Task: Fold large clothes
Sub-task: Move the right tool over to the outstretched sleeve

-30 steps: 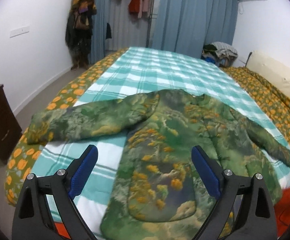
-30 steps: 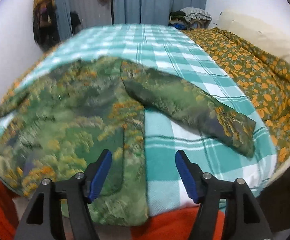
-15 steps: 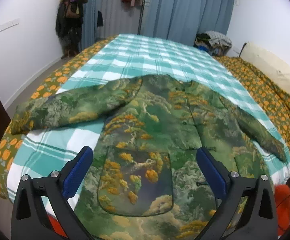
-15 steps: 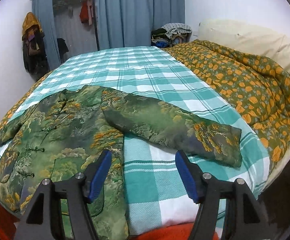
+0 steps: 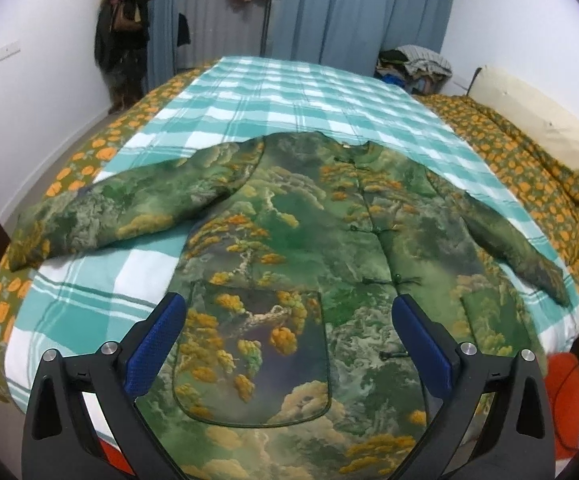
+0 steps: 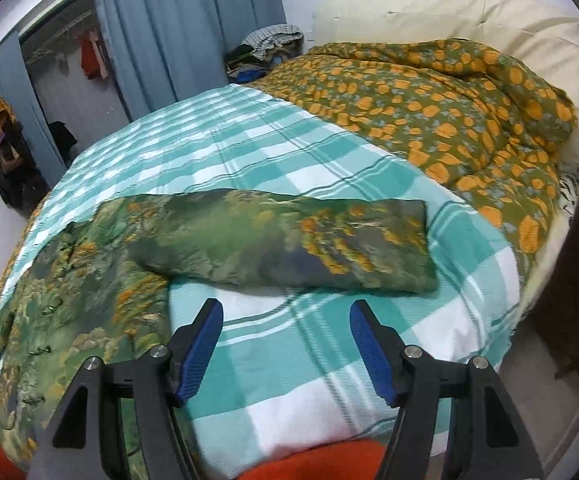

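I have the padded jacket (image 5: 301, 248) lying face up and flat on the near end of the bed (image 5: 289, 92), on the teal checked blanket (image 6: 289, 152), collar toward the far side, hem at the near edge, both sleeves spread out.

My left hand-held gripper (image 5: 289, 344) has just been opening and now stands at its widest, with nothing between its blue pads (image 5: 157, 344); it hangs over the jacket's patch pocket (image 5: 249, 356) near the hem. Compared with a second ago its view has slid rightward from the blanket beside the body to the jacket's front.

My right hand-held gripper (image 6: 285, 348) is partly open and holds nothing. It has swung right and rolled: a second ago the jacket body lay under it, and now I see bare blanket beneath the jaws, with the right sleeve (image 6: 289, 240) lying just beyond, cuff pointing toward the orange-flowered quilt (image 6: 449, 120).

I read this as lining up for the first fold: no fabric is gripped yet, and the right sleeve looks like the likely first thing to take and bring across the chest.
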Demonstrator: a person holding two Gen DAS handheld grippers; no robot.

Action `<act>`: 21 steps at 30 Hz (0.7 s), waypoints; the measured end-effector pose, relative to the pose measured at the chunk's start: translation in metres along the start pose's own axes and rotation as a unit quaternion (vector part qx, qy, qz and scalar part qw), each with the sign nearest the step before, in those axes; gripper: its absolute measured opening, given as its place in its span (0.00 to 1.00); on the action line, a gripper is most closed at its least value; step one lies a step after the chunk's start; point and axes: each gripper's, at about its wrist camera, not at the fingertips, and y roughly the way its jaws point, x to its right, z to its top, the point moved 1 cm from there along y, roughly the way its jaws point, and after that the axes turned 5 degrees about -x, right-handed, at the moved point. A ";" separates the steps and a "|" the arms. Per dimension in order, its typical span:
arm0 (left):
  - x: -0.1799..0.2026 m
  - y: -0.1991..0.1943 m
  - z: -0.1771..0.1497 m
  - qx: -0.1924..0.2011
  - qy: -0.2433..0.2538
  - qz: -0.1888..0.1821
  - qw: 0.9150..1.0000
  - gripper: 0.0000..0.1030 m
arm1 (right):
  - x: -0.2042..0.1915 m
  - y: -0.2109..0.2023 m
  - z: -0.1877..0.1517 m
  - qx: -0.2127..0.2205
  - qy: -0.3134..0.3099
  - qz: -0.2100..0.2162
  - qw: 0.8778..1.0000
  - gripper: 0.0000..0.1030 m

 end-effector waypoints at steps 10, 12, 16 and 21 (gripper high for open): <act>0.002 0.003 -0.003 -0.010 0.003 0.004 1.000 0.99 | 0.033 0.018 -0.006 -0.025 0.056 -0.003 0.998 0.65; 0.002 0.005 -0.004 -0.014 0.001 0.002 1.000 0.99 | 0.046 0.024 -0.005 -0.032 0.086 0.001 0.996 0.65; 0.003 0.006 -0.006 -0.019 0.003 0.002 1.000 0.99 | 0.071 0.042 -0.006 -0.048 0.153 0.023 0.987 0.65; 0.005 0.005 -0.013 -0.023 0.005 0.005 1.000 0.99 | 0.109 0.076 -0.005 -0.053 0.265 0.061 0.961 0.65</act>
